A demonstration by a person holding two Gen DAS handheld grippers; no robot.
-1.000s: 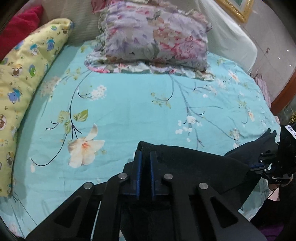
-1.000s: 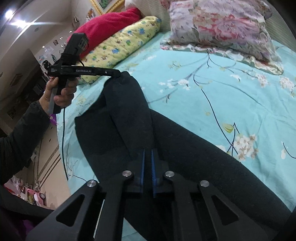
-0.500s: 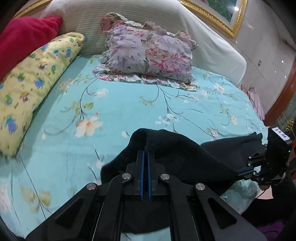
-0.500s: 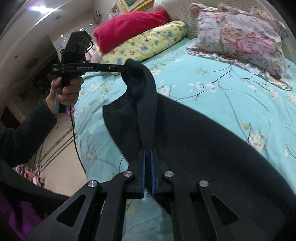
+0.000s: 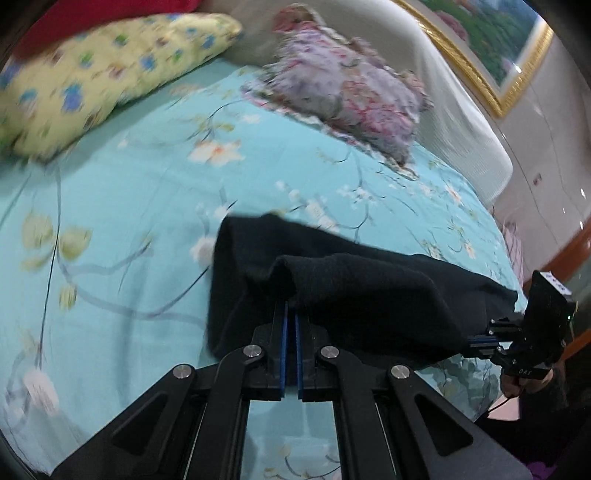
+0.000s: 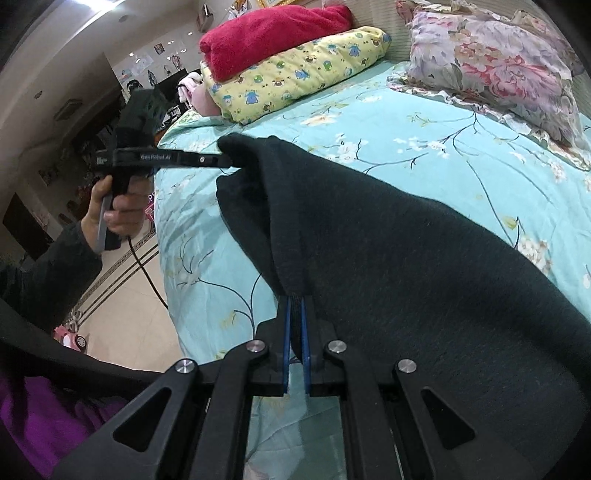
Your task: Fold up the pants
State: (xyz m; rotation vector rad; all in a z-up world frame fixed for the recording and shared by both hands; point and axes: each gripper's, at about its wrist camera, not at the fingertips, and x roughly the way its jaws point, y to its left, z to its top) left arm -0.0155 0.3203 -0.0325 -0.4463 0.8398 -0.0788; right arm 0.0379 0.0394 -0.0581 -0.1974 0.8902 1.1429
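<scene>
Black pants point(image 5: 362, 288) hang between my two grippers above a turquoise floral bed sheet point(image 5: 129, 221). My left gripper point(image 5: 290, 308) is shut on one end of the pants' edge. My right gripper point(image 6: 294, 301) is shut on the other end of that edge. The lifted edge is doubled over, and the rest of the pants point(image 6: 424, 277) drapes down onto the bed. The left gripper also shows in the right wrist view point(image 6: 227, 159), held by a hand. The right gripper also shows in the left wrist view point(image 5: 476, 338).
A flowered pillow point(image 5: 351, 92) and a yellow cartoon pillow point(image 5: 92, 70) lie at the head of the bed. A red blanket point(image 6: 273, 33) sits on the yellow pillow point(image 6: 295, 74). The bed's near edge drops to a tiled floor point(image 6: 129, 295).
Both grippers have lifted the pants' edge higher off the bed and carried it forward toward the pillows. The left view has swung to the right and is blurred by motion.
</scene>
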